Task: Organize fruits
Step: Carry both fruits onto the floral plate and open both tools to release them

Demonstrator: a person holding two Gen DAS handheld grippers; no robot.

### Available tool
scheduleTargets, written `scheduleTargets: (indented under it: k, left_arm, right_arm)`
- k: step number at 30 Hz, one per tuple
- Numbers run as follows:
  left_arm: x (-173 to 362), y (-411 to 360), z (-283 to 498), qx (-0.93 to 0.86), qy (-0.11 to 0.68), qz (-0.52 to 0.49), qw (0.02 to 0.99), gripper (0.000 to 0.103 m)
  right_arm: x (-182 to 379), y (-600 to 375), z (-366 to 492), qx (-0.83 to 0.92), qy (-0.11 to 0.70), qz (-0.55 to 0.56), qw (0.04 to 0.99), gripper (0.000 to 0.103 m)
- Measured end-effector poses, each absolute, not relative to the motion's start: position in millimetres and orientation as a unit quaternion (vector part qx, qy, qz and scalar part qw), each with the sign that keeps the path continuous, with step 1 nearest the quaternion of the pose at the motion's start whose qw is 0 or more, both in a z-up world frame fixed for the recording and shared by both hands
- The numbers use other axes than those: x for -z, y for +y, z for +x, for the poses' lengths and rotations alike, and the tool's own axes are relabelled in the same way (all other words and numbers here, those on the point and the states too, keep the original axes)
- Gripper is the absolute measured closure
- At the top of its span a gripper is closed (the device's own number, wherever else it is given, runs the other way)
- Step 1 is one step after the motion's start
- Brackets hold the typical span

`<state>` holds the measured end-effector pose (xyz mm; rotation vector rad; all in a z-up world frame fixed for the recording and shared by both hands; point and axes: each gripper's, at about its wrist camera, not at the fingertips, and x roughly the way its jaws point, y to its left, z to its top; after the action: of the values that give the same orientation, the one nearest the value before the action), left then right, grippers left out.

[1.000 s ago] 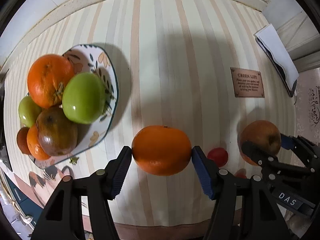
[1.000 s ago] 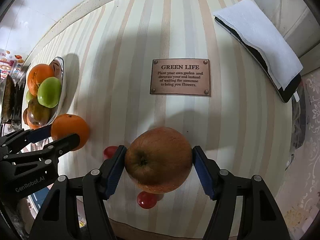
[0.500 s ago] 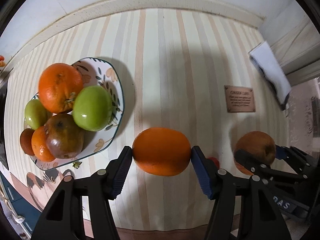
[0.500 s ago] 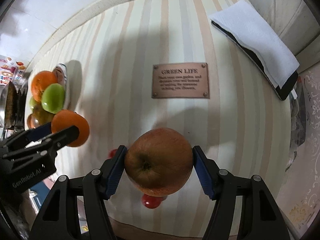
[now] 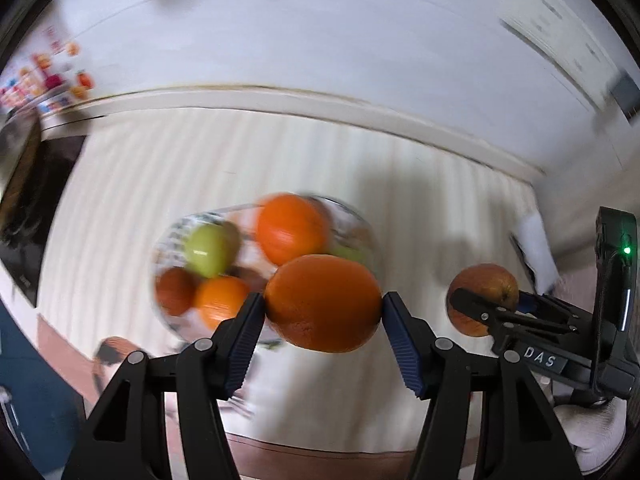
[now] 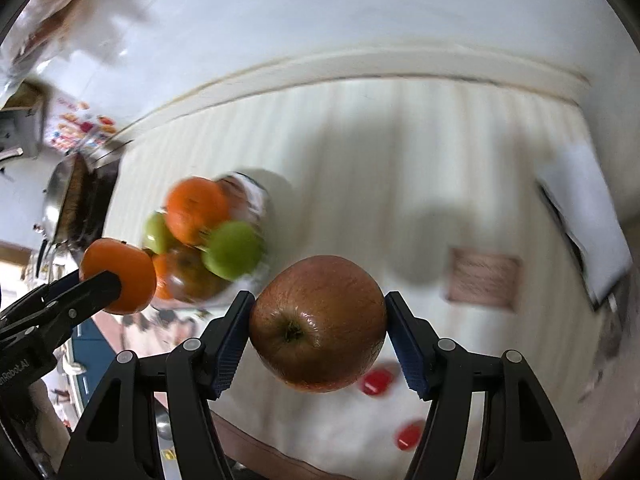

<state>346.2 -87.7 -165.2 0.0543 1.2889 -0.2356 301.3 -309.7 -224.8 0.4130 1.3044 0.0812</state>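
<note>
A round orange fruit [image 5: 323,303] is clamped between the two blue ribbed pads of the left gripper [image 5: 323,322], held above the cream striped worktop [image 5: 160,184] and in front of a patterned shallow plate [image 5: 362,222] of fruit. From the right wrist view the same orange [image 6: 120,280] sits at the tip of the left gripper [image 6: 96,286], just beside the plate [image 6: 254,190].

A large reddish-brown apple [image 6: 318,322] is squeezed between the pads of the right gripper [image 6: 318,338], stem end facing the camera, raised off the worktop [image 6: 360,152]. In the left wrist view that apple [image 5: 482,280] shows to the right in the right gripper [image 5: 476,302], well apart from the plate.

The plate carries a heap: a big orange [image 5: 291,229] on top, green apples [image 5: 209,251], smaller orange [image 5: 221,300] and a dark reddish fruit [image 5: 175,291]; all blurred.

Two small red round pieces [image 6: 376,380] lie on the worktop below the apple. Farther right are a brown plaque [image 6: 482,280], its lettering unreadable, and a white folded cloth on a dark flat object [image 6: 584,208]
</note>
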Motion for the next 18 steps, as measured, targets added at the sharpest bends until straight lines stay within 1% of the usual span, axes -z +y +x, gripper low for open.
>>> scheduleTargets:
  k: [7,12,18]
  left_arm:
    - [183.7,-16.5,393.2,0.035,0.611,0.004,0.791,0.045]
    - [224.6,22.8,429.8,0.004,0.644,-0.018,0.765,0.045]
    - [268.4,44.4,456.1,-0.01,0.677,-0.017,0.735,0.044]
  right_arm:
    - [241.9,-253.1,374.3,-0.063,0.607,0.154,0.777,0.035]
    - [263.1,-236.8,410.5,-0.05,0.62,0.124,0.773,0.034]
    - [272.6,-226.7,420.1,-0.039,0.624,0.098,0.774,0.034]
